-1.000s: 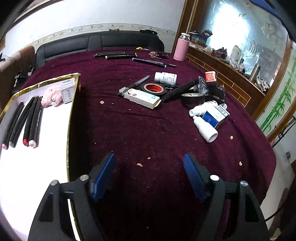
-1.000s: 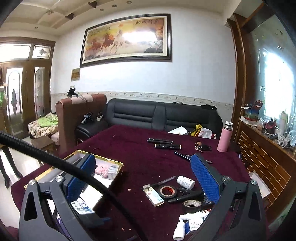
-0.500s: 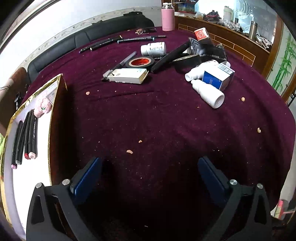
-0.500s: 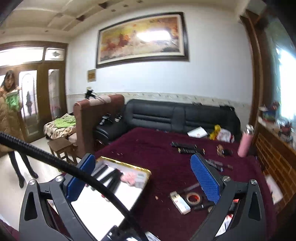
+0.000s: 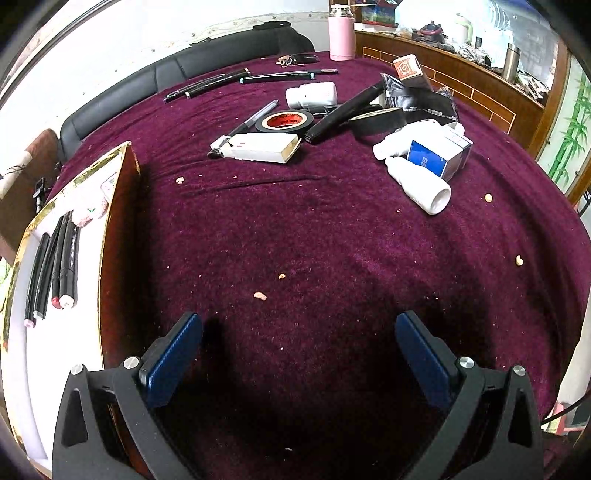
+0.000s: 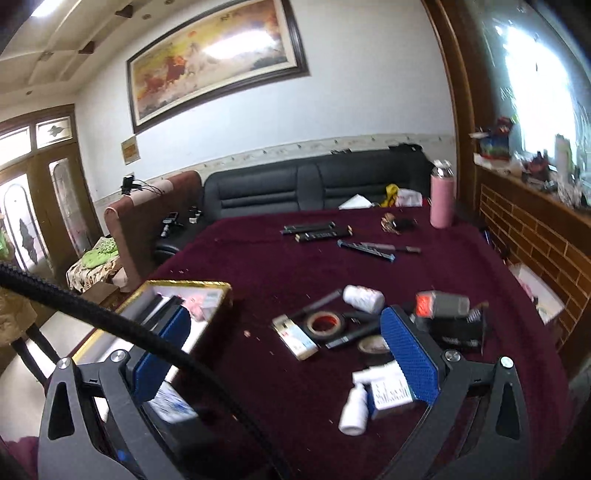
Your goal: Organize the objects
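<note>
A cluttered table draped in a maroon cloth (image 5: 314, 240) fills both wrist views. The left gripper (image 5: 297, 354) hangs low over a bare stretch of that cloth, its jaws spread wide and nothing between the blue pads (image 5: 173, 362). The right gripper (image 6: 284, 354) is likewise released and empty, pointing across the table toward a black sofa (image 6: 314, 184) and a framed painting (image 6: 218, 55) on the wall; a black cable (image 6: 122, 325) crosses in front of it. At the table's left edge sits a gold-rimmed box (image 5: 127, 155) with a white floor, where several dark markers (image 5: 55, 266) lie side by side and something pink (image 5: 86, 218) rests beyond them. The remaining loose things lie in a heap toward the far right of the cloth: a flat white carton (image 5: 266, 147) beside a roll of black tape with a red core (image 5: 286, 121), a silver pen (image 5: 255, 118), a white pill bottle (image 5: 312, 94), a second tape roll (image 5: 376, 120), black foil packaging (image 5: 421, 99), a blue and white box (image 5: 439, 155) and a white dropper bottle (image 5: 421, 184) lying on its side just next to it. More pens (image 5: 207, 84) lie well apart near the sofa, and a pink flask (image 5: 341, 33) stands at the far edge. Pale crumbs (image 5: 260, 295) dot the cloth.
</note>
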Available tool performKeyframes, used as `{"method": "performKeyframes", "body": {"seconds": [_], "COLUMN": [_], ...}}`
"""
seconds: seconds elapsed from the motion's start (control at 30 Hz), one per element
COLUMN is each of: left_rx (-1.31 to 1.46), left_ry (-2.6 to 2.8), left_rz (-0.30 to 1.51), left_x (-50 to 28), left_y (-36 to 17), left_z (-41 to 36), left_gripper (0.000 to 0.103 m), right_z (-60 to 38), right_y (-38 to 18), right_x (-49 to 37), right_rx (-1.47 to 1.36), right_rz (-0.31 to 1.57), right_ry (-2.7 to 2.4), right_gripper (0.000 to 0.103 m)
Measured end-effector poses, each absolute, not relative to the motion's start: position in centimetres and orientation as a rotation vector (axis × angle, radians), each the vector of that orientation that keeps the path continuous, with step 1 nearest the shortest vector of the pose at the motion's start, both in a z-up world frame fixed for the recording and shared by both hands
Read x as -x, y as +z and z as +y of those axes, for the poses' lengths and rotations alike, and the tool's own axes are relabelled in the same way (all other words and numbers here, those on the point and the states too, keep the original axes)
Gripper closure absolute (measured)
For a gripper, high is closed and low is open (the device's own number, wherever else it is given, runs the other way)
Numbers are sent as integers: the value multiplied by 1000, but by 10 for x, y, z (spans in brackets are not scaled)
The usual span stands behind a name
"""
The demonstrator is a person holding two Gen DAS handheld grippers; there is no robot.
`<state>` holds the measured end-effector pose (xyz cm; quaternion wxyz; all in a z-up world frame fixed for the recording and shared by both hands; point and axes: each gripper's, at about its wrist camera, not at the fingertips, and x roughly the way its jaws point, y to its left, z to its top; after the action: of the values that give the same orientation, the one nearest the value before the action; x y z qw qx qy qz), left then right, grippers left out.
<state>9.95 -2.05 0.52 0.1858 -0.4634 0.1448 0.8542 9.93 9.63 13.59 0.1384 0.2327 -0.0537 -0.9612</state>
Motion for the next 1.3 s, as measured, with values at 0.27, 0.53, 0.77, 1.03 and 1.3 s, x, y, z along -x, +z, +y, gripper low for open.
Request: {"method": "performKeyframes", "body": {"seconds": [0.27, 0.53, 0.77, 1.03, 1.3], "left_rx": [1339, 1230, 1175, 1316, 1327], "left_ry": [2385, 2448, 2586, 2676, 2684], "left_rz": [347, 199, 141, 98, 318], "left_x": [-96, -89, -43, 27, 56], "left_y": [9, 38, 65, 42, 17], "left_z": [-21, -40, -47, -14, 28], "left_gripper": [2, 2, 2, 2, 21], "right_z": [134, 187, 210, 254, 233], "right_y": [110, 168, 128, 99, 85], "right_x": [-96, -108, -79, -79, -85], "right_rx": [-812, -665, -868, -1001, -1037], "right_rz": [-293, -224, -325, -618, -520], "right_ry": [-2737, -2874, -2891, -2856, -2797], "right_gripper": [0, 0, 0, 0, 0]}}
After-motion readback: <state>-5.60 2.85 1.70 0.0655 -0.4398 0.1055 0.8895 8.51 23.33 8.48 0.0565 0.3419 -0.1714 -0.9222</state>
